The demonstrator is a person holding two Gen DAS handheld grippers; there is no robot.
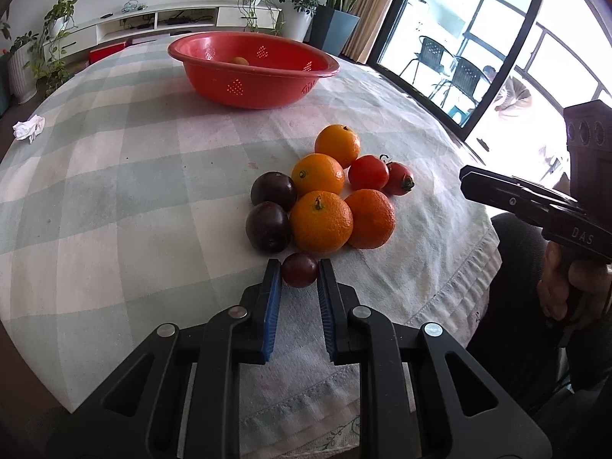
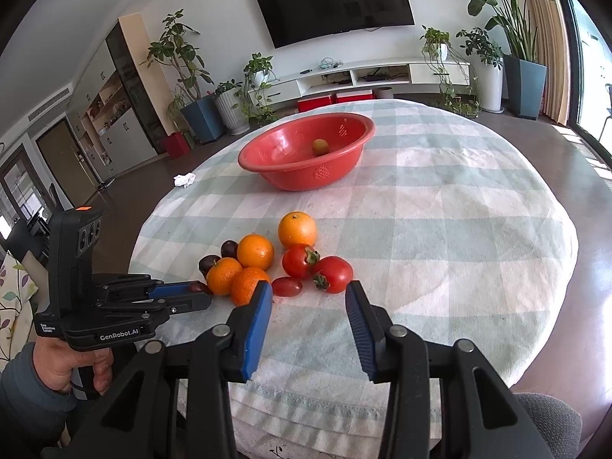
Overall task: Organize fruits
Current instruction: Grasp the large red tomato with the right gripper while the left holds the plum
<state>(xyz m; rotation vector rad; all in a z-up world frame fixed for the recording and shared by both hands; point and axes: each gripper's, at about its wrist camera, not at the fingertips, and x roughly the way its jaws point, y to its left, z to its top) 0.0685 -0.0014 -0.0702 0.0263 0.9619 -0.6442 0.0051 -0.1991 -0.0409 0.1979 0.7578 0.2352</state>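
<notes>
A pile of fruit lies on the checked tablecloth: several oranges (image 1: 320,221) (image 2: 255,251), two dark plums (image 1: 267,226), two red tomatoes (image 1: 368,172) (image 2: 332,273). My left gripper (image 1: 299,275) is shut on a small dark-red fruit (image 1: 300,274) at the pile's near edge; it also shows in the right wrist view (image 2: 197,287). My right gripper (image 2: 309,292) is open and empty, just in front of a small red grape tomato (image 2: 287,286). A red colander bowl (image 1: 214,48) (image 2: 344,122) at the far side holds one small yellowish fruit (image 2: 320,147).
A crumpled white tissue (image 1: 28,127) (image 2: 184,179) lies near the table's left edge. The table's near edge (image 2: 313,394) is just below both grippers. Plants, a TV cabinet and a glass door stand beyond the table.
</notes>
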